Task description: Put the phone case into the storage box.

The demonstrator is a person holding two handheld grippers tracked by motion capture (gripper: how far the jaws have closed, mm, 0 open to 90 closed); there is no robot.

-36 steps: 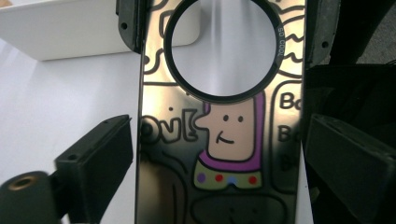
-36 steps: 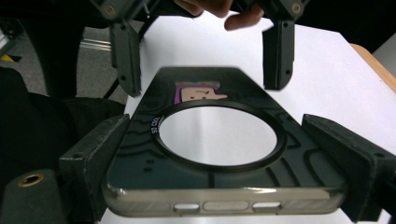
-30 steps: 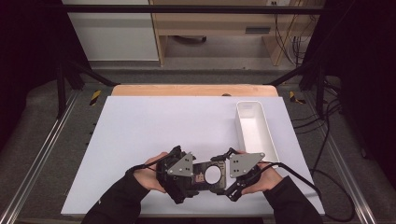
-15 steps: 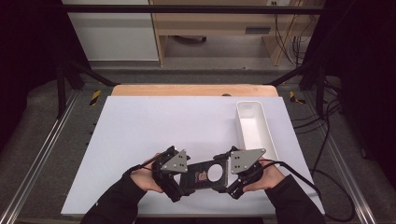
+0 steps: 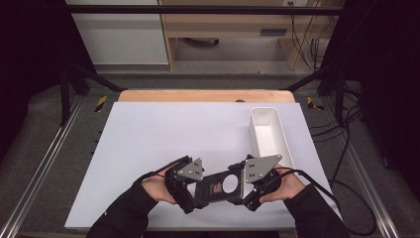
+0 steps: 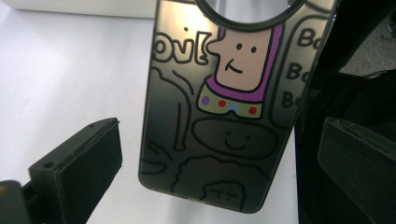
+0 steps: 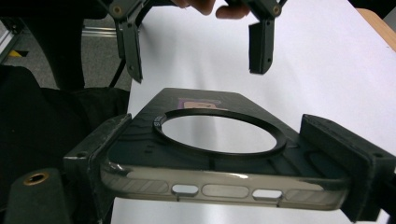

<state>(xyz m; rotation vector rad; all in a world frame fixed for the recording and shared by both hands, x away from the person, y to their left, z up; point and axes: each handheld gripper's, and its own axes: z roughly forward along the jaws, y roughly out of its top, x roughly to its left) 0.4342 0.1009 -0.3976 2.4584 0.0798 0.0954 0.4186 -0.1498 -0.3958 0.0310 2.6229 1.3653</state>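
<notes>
A smoky translucent phone case (image 5: 220, 186) with a round cutout and cartoon drawings (image 6: 224, 116) is held just above the white table. My right gripper (image 5: 243, 191) is shut on its long sides near one end (image 7: 224, 186). My left gripper (image 5: 200, 193) faces it from the other end. It stands open, its black jaws on either side of the case's free end without touching it (image 6: 215, 163). In the right gripper view the left gripper (image 7: 196, 46) hangs beyond the case with its fingers (image 7: 259, 44) spread.
A long white bin (image 5: 255, 134) lies on the right side of the white table surface (image 5: 173, 134). A wooden edge (image 5: 198, 95) runs along the back. Metal rails (image 5: 44, 163) and cables (image 5: 346, 198) flank the table.
Both hands have shifted slightly near the front edge. The grippers stand a little further apart, and more of the case shows between them.
</notes>
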